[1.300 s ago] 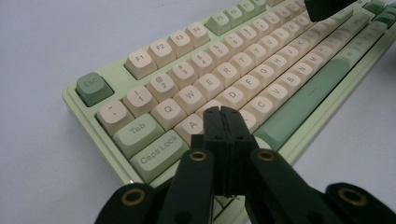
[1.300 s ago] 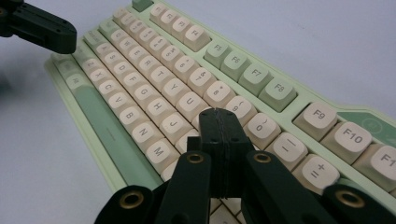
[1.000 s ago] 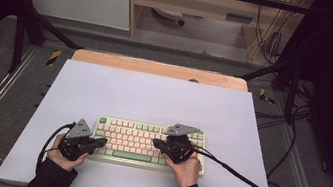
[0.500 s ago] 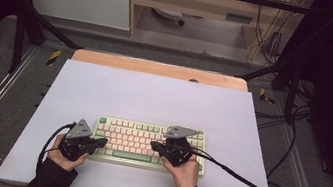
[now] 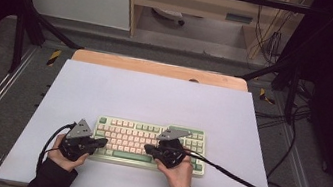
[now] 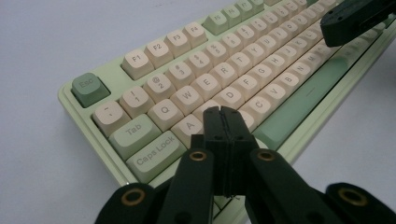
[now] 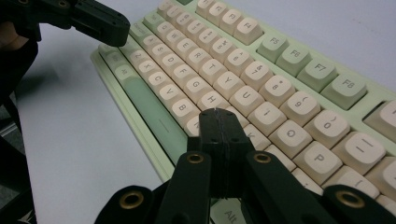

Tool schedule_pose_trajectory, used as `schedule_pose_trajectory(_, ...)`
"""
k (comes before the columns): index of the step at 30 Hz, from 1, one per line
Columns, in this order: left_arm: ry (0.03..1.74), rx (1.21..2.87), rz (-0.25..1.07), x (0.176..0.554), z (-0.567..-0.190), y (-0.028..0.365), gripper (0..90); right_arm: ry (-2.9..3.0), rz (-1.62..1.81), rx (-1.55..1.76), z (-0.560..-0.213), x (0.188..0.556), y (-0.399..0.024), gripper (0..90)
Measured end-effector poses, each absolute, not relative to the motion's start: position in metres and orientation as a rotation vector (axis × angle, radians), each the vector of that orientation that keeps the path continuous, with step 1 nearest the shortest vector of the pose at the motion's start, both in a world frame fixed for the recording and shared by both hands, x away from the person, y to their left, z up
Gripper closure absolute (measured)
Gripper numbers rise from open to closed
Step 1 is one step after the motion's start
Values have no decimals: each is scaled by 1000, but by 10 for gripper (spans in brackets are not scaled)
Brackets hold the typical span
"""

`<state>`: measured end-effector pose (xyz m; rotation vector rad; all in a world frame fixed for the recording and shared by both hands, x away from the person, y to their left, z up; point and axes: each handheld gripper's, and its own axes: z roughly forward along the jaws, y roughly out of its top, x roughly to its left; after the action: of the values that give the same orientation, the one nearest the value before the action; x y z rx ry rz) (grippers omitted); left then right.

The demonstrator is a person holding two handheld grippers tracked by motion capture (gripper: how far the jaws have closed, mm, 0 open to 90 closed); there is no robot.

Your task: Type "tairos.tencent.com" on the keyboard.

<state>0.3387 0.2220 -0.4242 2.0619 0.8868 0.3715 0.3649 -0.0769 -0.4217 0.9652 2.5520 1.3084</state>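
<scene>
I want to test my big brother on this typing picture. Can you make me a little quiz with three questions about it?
1. True or false: the black left gripper has its jaws wide open.
2. Which key colour fills most of the pale green plastic keyboard? A) cream B) red C) blue
3. Fill in: the black right gripper hangs over the keyboard's ____ half, seen from the high view.

Key:
1. False, the jaws are shut together with nothing between them.
2. A.
3. Right.
</scene>
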Motion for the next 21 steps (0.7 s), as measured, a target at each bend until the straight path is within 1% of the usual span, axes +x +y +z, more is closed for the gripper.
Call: schedule_pose_trajectory(21, 887, 2061, 373, 339, -424, 222, 898, 2573, 1284, 972, -433, 367, -72, 900)
